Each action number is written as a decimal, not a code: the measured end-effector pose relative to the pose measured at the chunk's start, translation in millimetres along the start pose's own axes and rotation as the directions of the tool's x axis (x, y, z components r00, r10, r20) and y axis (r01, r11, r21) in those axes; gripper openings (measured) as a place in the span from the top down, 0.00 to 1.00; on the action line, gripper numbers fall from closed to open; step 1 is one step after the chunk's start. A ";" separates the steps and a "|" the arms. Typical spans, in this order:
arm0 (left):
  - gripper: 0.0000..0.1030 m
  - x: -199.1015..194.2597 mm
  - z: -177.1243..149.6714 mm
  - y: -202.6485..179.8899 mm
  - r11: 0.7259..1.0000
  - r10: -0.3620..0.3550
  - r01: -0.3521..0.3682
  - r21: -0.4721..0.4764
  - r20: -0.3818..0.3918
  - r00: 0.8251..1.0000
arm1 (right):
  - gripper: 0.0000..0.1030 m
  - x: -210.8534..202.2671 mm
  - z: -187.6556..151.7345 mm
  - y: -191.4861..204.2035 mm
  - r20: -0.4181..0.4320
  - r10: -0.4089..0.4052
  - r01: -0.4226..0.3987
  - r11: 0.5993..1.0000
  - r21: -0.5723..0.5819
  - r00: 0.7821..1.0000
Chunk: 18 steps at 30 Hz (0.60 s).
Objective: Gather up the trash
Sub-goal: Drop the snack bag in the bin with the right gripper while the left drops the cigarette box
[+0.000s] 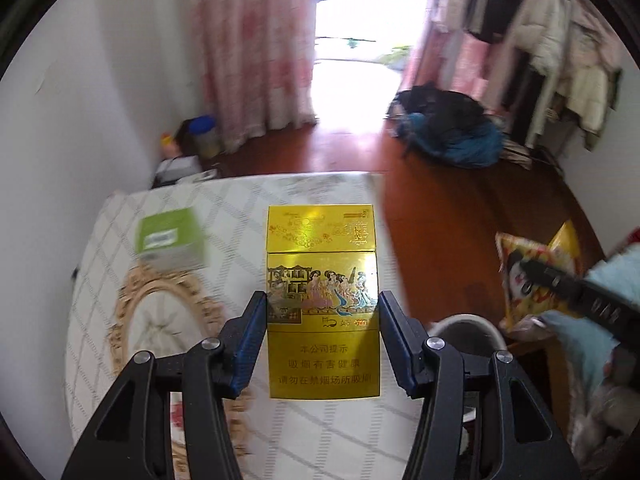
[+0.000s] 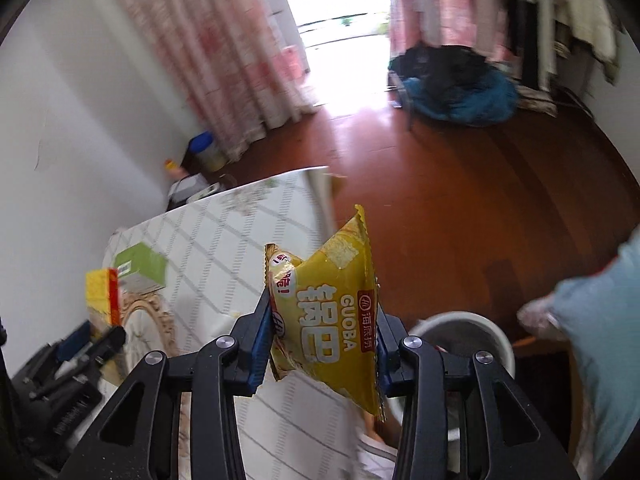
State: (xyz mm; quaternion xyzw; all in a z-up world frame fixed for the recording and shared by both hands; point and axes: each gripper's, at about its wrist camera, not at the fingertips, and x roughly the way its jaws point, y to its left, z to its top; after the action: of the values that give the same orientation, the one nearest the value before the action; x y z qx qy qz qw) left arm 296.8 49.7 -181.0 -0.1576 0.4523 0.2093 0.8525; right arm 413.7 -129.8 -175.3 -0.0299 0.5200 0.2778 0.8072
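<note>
Blue-padded jaws of the left gripper (image 1: 322,312) are clenched on one gold cigarette pack (image 1: 322,300), a stiff glossy box printed with robed figures and Chinese text, held upright above the desk (image 1: 240,208). One yellow snack bag (image 2: 328,320), crinkled foil with serrated ends and the word GUOBA, is pinched between the jaws of the right gripper (image 2: 324,336), raised over the desk's right edge. One green box (image 1: 170,240) sits far left on the desk, its image blurred. One white round bin (image 2: 472,328) stands on the floor just right of the desk, near and below both grippers. A pale cloth with a grey lattice pattern and an ornate beige oval motif covers the desk. Beyond it lies a reddish-brown wooden floor (image 2: 480,184), white walls, pink floral curtains (image 1: 256,48) beside a bright doorway, a dark blue heap (image 1: 452,132) on the floor, and clothes hanging far right.
</note>
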 end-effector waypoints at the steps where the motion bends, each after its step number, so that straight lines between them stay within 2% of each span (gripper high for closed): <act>1: 0.50 0.9 0.9 -16.5 1.000 -0.022 0.022 0.018 -0.003 1.000 | 0.58 -4.7 -5.3 -17.8 0.000 -0.013 0.013 1.000 0.021 1.000; 6: 0.50 17.9 -4.4 -87.1 0.990 -0.112 0.117 0.085 -0.056 0.992 | 0.58 -10.8 -35.7 -101.7 -0.039 -0.076 0.080 0.990 0.117 0.996; 10: 0.50 53.7 -19.0 -137.2 0.974 -0.174 0.193 0.122 -0.149 0.973 | 0.58 -2.7 -60.3 -164.4 -0.089 -0.112 0.127 0.974 0.186 0.990; 12: 0.50 76.0 -27.6 -160.0 0.963 -0.203 0.235 0.132 -0.217 0.955 | 0.58 6.2 -70.7 -188.8 -0.118 -0.120 0.144 0.967 0.212 0.986; 15: 0.49 108.1 -39.6 -190.5 0.947 -0.244 0.295 0.124 -0.319 0.916 | 0.58 25.1 -86.2 -222.5 -0.167 -0.115 0.154 0.956 0.249 0.979; 18: 0.49 139.4 -49.1 -211.2 0.931 -0.279 0.349 0.107 -0.407 0.869 | 0.58 45.8 -95.9 -241.7 -0.207 -0.108 0.161 0.951 0.264 0.972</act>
State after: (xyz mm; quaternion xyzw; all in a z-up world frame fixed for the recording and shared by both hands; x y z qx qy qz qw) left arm 437.8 -125.2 -307.4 -0.1911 0.5959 -0.0087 0.7799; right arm 464.7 -346.9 -316.6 0.0225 0.6252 0.1416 0.7672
